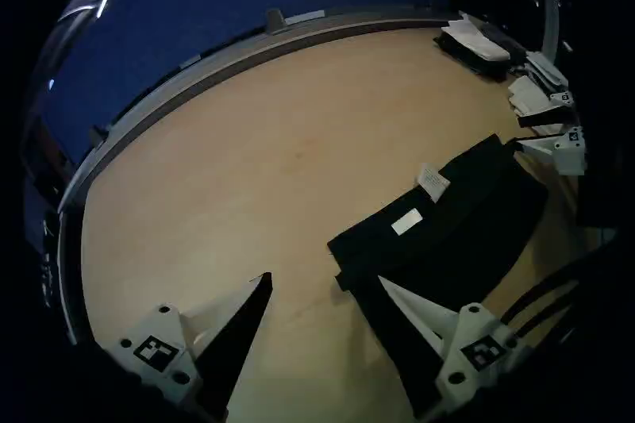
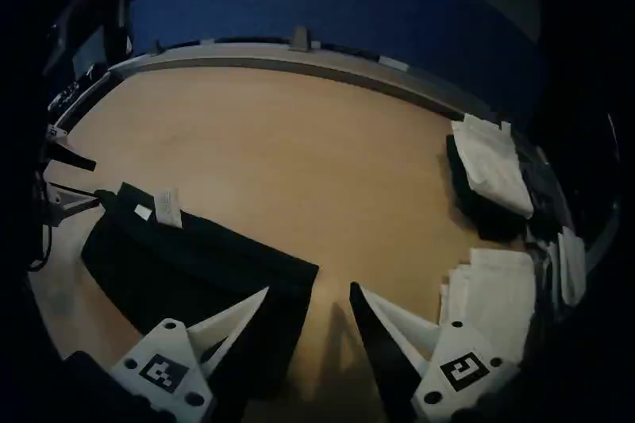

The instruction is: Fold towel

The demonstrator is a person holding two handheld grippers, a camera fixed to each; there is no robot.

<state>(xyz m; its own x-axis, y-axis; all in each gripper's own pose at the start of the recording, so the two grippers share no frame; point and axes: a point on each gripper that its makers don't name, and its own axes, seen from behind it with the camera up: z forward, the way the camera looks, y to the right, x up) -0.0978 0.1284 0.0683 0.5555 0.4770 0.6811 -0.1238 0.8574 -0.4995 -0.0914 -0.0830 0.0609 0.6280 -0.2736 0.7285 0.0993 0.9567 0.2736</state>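
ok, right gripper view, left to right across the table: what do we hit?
left gripper at the far left edge → black towel → bare stretch of wooden table → stack of folded towels, white on top.

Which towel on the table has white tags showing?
The black towel, lying alone in front with white tags near its edge; the other towels are piled at the table side, mostly white.

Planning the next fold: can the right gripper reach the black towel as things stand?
Probably yes: the right gripper is open, and the black towel lies flat on the table right by its fingers, nothing lying between them.
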